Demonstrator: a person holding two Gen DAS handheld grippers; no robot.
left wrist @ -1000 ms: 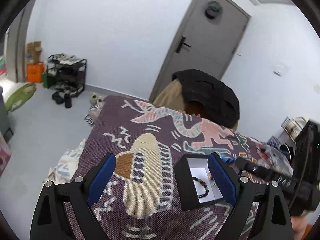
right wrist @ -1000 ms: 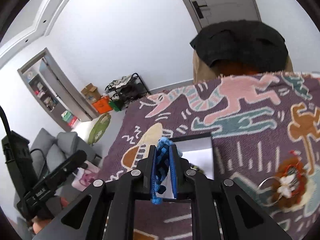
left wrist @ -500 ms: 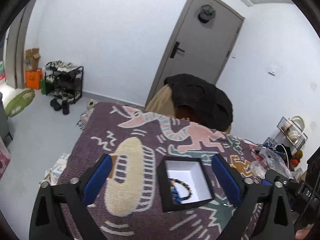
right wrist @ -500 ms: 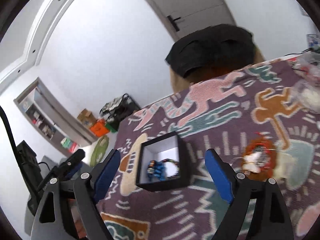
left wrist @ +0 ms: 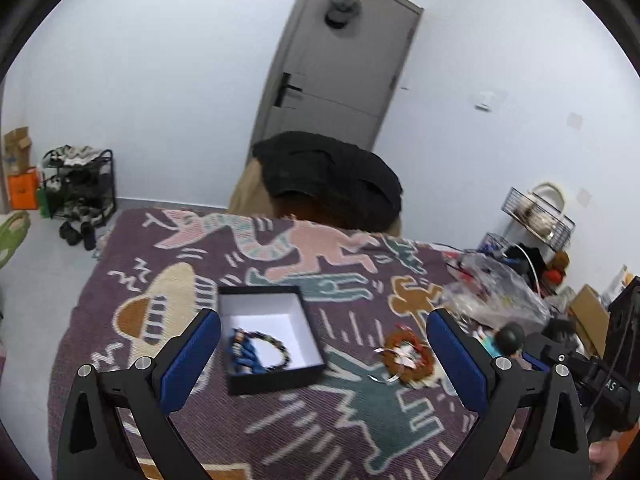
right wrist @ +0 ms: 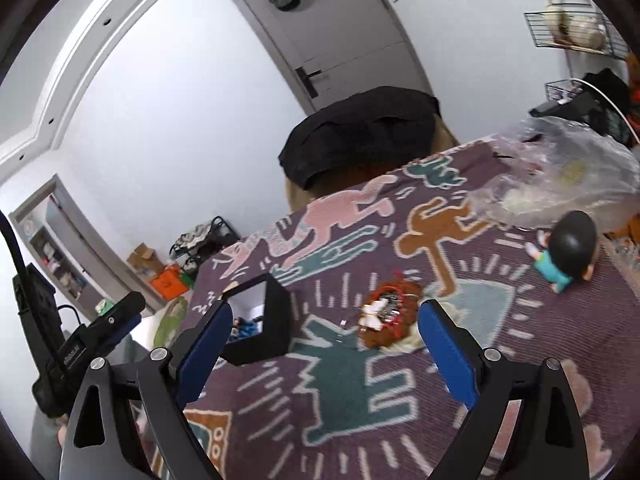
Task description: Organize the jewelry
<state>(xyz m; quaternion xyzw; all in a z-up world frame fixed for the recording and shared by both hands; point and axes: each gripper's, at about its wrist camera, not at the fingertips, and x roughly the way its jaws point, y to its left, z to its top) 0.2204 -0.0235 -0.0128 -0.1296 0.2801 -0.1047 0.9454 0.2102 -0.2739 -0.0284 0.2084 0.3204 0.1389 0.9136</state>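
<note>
Blanket (left wrist: 352, 412), purple w/ cartoon figures, across lower half of both views; bears all task items. Grey door (left wrist: 336, 76) upper centre, left-wrist view; dark garment (left wrist: 332, 184) draped just below it, at blanket's far edge. Clear plastic bag (right wrist: 560, 168) upper right, right-wrist view, on blanket edge. Shoe rack (left wrist: 80, 188) far left, mid-height, on floor.

Left gripper (left wrist: 324, 360) lower foreground, left-wrist view: blue pads spread wide, nothing between them, held above blanket. Right gripper (right wrist: 324, 348) lower foreground, right-wrist view: likewise wide apart, nothing held; also seen as dark body at right edge of left-wrist view.

Black box (left wrist: 244, 386), white-lined, lid off, lower centre-left of left-wrist view, on blanket; in right-wrist view seen left of centre, partly behind left pad. Inside, toward near-left corner: dark bead bracelet (left wrist: 276, 350) lying flat, w/ blue jewelry piece (left wrist: 242, 354) overlapping its left side; exact type of blue piece unclear.

Red-brown jewelry bundle (right wrist: 386, 316) w/ white centre, centre of right-wrist view, on blanket, right of box & apart from it. Small figurine (right wrist: 568, 248), dark head, teal body, right of frame, near bag.
</note>
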